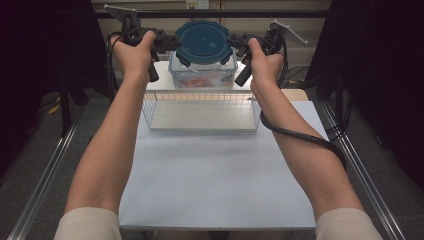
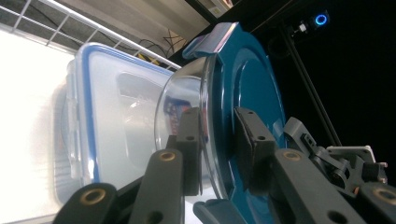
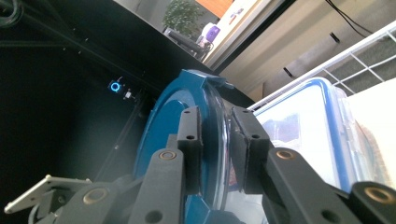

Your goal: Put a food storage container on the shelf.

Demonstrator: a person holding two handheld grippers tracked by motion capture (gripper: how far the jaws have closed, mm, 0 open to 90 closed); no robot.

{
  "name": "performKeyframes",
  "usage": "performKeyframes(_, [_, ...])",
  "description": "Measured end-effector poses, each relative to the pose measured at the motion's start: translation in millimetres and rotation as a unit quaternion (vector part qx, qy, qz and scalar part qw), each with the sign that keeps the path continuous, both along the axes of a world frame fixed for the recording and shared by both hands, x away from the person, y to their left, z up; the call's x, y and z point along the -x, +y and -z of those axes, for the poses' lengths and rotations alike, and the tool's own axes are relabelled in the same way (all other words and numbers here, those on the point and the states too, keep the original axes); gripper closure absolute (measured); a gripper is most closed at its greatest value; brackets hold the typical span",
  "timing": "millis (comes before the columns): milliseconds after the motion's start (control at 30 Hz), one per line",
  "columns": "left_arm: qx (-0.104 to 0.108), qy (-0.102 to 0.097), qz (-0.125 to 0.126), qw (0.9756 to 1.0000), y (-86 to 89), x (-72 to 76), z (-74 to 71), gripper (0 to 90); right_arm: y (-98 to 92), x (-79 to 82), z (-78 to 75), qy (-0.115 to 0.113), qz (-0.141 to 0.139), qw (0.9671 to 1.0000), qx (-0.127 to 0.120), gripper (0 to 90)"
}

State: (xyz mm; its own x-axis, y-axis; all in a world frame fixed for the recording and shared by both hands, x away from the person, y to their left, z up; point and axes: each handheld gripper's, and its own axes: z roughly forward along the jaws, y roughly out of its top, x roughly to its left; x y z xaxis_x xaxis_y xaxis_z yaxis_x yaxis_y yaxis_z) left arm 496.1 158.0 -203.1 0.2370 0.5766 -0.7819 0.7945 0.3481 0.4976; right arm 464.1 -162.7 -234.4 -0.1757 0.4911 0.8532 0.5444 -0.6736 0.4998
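Note:
A round glass container with a dark teal lid is held from both sides over a clear rectangular box with a blue-rimmed lid. Whether the two touch I cannot tell. My left gripper is shut on the round container's left rim, my right gripper on its right rim. In the left gripper view the gripper clamps the teal lid and glass edge, with the rectangular box behind. In the right gripper view the gripper pinches the teal lid beside the box.
The rectangular box stands on a white shelf atop a wire rack at the far end of the white table. Dark curtains hang on both sides. Metal rails run along the table's flanks.

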Motion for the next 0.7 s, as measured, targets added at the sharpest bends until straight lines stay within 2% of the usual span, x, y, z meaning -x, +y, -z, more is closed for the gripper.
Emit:
performKeyframes(67, [0.003, 0.0, -0.008, 1.0, -0.4, -2.9, 2.4, 71.6, 2.3, -3.3, 0.2, 0.006, 0.006, 1.0, -0.004, 74.6])
performKeyframes(133, [-0.006, -0.007, -0.011, 0.9999, -1.3, -5.0, 4.9, 70.0, 2.8, -7.7, 2.5, 0.016, 0.008, 0.9998, -0.009, 73.9])
performKeyframes(200, [-0.003, -0.018, -0.019, 0.9997, -2.2, -7.4, 7.5, 68.9, 3.4, -11.2, 6.1, 0.014, 0.009, 0.9998, -0.013, 73.4])
performKeyframes(233, [0.0, -0.02, -0.011, 0.9997, -2.1, -8.4, 8.4, 68.2, 3.7, -12.8, 7.1, 0.009, 0.013, 0.9997, -0.018, 73.3])
performKeyframes(300, [0.001, -0.042, -0.014, 0.999, -1.4, -7.8, 9.2, 61.4, 3.7, -12.9, 7.6, 0.005, 0.012, 0.9999, -0.011, 73.1])
performKeyframes(333, [0.002, -0.052, -0.027, 0.9983, -1.6, -6.1, 8.7, 54.5, 3.2, -11.7, 6.7, 0.002, 0.011, 0.9999, -0.007, 73.1])
performKeyframes(400, [-0.015, -0.063, -0.031, 0.9974, 0.2, -2.8, 7.5, 53.5, 1.6, -9.0, 6.5, -0.009, 0.012, 0.9999, 0.002, 73.2])
performKeyframes(433, [-0.017, -0.066, -0.033, 0.9971, 0.6, -1.3, 7.3, 51.8, 0.7, -7.4, 6.7, -0.011, 0.01, 0.9999, -0.001, 73.3])
performKeyframes(667, [-0.034, -0.08, -0.028, 0.9958, 2.6, 18.8, 6.1, 51.6, -0.6, 9.2, 7.4, -0.03, -0.001, 0.9994, 0.016, 72.0])
performKeyframes(700, [-0.029, -0.081, -0.027, 0.9959, 2.6, 22.1, 6.1, 52.9, -1.0, 12.3, 7.5, -0.032, -0.005, 0.9993, 0.019, 71.8])
